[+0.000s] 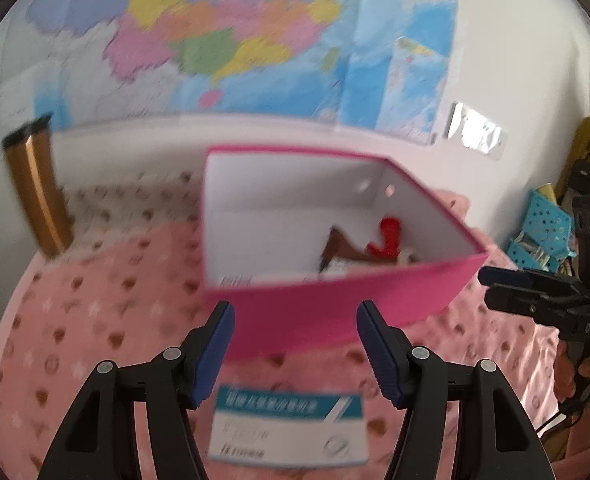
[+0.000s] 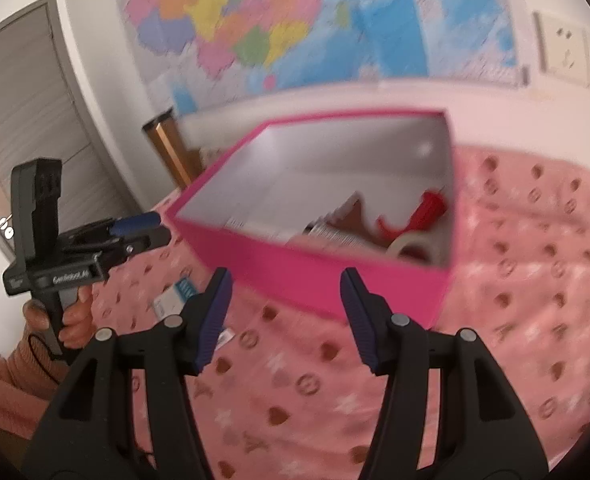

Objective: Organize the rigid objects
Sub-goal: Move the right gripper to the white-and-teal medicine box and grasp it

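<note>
Pink fleece bedding point(image 1: 95, 320) printed with hearts and stars fills the lower half of both views, and a coloured wall map point(image 1: 199, 32) is spread across the top of each frame. At the left edge of the left wrist view a brown wooden post point(image 1: 35, 184) is seen.

An open pink box point(image 1: 335, 300) with a white interior is set on the bedding at the centre of both views. Its contents are gathered in one corner: a red plastic piece point(image 2: 427, 208), a brown piece point(image 1: 339, 246) and a roll of pale tape point(image 2: 415, 248) are made out, together with some printed packaging too blurred to be identified.

A white-and-teal medicine carton point(image 1: 291, 424) is seen lying on the bedding in front of the box, at lower centre of the left wrist view.

The left gripper point(image 1: 295, 344) is held with its jaws about halfway apart; nothing is gripped, and the carton is seen below and between the blue pads without contact. The right gripper point(image 2: 285, 312) is likewise held about halfway apart and empty, over the bedding just before the near wall of the box. A hand point(image 2: 75, 316) in an orange sleeve is seen at left in the right wrist view, wrapped around the left gripper's handle.
</note>
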